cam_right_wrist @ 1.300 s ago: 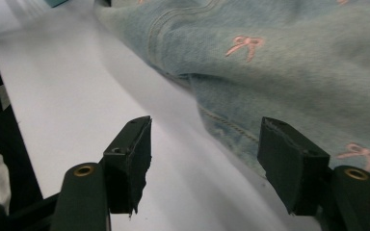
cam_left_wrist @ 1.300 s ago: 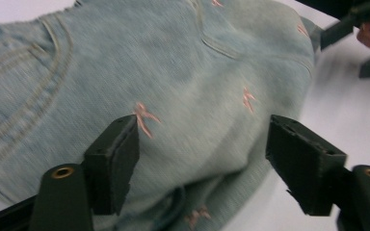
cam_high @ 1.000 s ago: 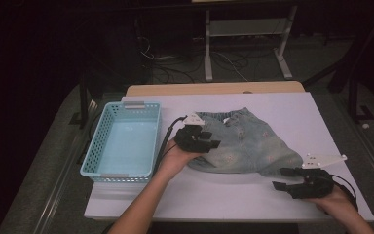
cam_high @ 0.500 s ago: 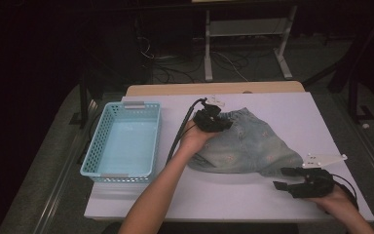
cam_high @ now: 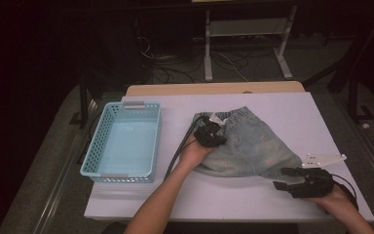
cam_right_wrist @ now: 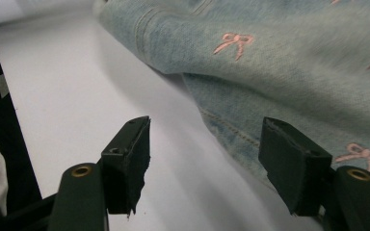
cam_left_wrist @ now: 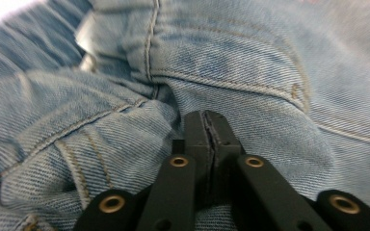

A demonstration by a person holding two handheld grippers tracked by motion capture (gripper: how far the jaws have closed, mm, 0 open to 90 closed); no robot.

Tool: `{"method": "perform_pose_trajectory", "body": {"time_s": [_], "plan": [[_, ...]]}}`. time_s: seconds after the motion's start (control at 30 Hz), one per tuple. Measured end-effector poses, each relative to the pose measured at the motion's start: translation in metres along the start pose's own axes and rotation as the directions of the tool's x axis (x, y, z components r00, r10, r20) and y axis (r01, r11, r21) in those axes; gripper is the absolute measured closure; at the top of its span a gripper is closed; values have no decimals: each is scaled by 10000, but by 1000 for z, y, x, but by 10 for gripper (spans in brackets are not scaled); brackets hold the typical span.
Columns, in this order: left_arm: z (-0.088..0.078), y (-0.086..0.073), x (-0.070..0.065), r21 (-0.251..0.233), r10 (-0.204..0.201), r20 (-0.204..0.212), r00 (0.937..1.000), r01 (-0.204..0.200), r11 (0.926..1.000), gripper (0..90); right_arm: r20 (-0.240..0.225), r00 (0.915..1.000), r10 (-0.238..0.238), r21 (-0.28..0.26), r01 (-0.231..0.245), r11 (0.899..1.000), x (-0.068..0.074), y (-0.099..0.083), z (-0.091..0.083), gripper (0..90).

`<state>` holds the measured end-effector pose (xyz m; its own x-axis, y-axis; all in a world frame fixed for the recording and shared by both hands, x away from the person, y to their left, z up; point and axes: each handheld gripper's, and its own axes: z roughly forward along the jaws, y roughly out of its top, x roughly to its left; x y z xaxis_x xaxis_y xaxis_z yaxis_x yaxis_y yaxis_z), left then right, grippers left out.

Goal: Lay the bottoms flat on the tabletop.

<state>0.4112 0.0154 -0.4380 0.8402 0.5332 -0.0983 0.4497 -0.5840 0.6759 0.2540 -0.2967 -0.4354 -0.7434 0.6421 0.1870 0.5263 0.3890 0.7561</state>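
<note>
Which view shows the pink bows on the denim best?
Right gripper view: the bows are large and sharp on the denim. The high view shows the whole garment with the bows as faint specks. The left gripper view shows seams and the waistband, no clear bow.

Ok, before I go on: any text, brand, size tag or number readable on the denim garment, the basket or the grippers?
No readable text anywhere.
Denim garment: a white tag at the waistband, too small and blurred to read.
Pink bows on the denim: embroidery, not lettering.
Blue basket: no label visible.
Left gripper and right gripper: no markings on the jaws.
</note>
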Motion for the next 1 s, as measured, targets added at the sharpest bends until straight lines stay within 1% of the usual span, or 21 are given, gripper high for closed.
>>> {"method": "perform_pose_trajectory", "body": {"time_s": [0.07, 0.13, 0.2, 0.23, 0.33, 0.4, 0.47, 0.53, 0.6, 0.67, 0.7, 0.73, 0.77, 0.8, 0.87, 0.93, 1.0], "plan": [[-1, 1, -1, -28, 91, -54, 9999, -91, 10000, 890, 0, 10000, 3, 5, -3, 10000, 0, 0, 0, 349], [-3, 3, 0, -135, 78, -9, 10000, -78, 9999, 842, 3, 10000, 2, 1, -2, 10000, 0, 0, 0, 349], [-7, 6, 2, -380, -22, 77, 10000, 25, 9993, 780, -1, 10000, 13, 7, -13, 10000, 0, 0, 0, 350], [-10, 9, 2, -476, -3, 67, 10000, 6, 9989, 756, -1, 10000, 12, 10, -12, 10000, 0, 0, 0, 349], [-16, 21, 6, -582, 158, -120, 9998, -165, 9982, 706, 10, 10000, 14, 25, -14, 10000, -1, 0, 1, 349], [-21, 29, 10, -722, 171, -218, 9996, -186, 9972, 690, 16, 10000, 22, 10, -22, 10000, -1, 0, 0, 349], [-23, 38, 15, -761, 159, -448, 9989, -192, 9969, 670, 28, 10000, 10, 2, -10, 10000, -1, 0, 0, 349], [-22, 45, 24, -689, 98, -626, 9980, -141, 9975, 643, 32, 10000, 38, -7, -38, 10000, -1, 0, 0, 349], [-19, 48, 33, -577, -100, -759, 9971, 56, 9983, 609, 29, 10000, 45, -17, -45, 10000, -1, 0, 0, 349], [-14, 48, 40, -390, -191, -830, 9964, 159, 9991, 545, 30, 10000, 56, -18, -56, 10000, -1, -1, -1, 349], [-12, 47, 42, -329, -151, -939, 9955, 121, 9994, 507, 26, 10000, 66, -16, -66, 10000, -1, -1, -1, 349], [-8, 45, 44, -122, -84, -1191, 9928, 70, 9999, 467, 24, 10000, 73, -15, -73, 10000, -2, -1, -1, 349], [-5, 43, 45, 79, -13, -1309, 9914, 23, 10000, 417, 33, 10000, 71, -18, -71, 10000, -2, -1, -1, 349], [-2, 41, 47, 298, 35, -1281, 9917, 4, 9996, 386, 35, 10000, 83, -18, -83, 10000, -2, -1, -1, 349], [2, 36, 50, 454, -60, -1058, 9944, 108, 9989, 353, 42, 10000, 79, -25, -79, 10000, -3, -1, -1, 349], [3, 33, 52, 582, -110, -875, 9961, 161, 9982, 349, 44, 10000, 80, -27, -80, 10000, -3, -1, -1, 349], [4, 30, 54, 702, -161, -779, 9968, 216, 9973, 352, 41, 10000, 84, -6, -84, 10000, -2, -1, -1, 349]]}}
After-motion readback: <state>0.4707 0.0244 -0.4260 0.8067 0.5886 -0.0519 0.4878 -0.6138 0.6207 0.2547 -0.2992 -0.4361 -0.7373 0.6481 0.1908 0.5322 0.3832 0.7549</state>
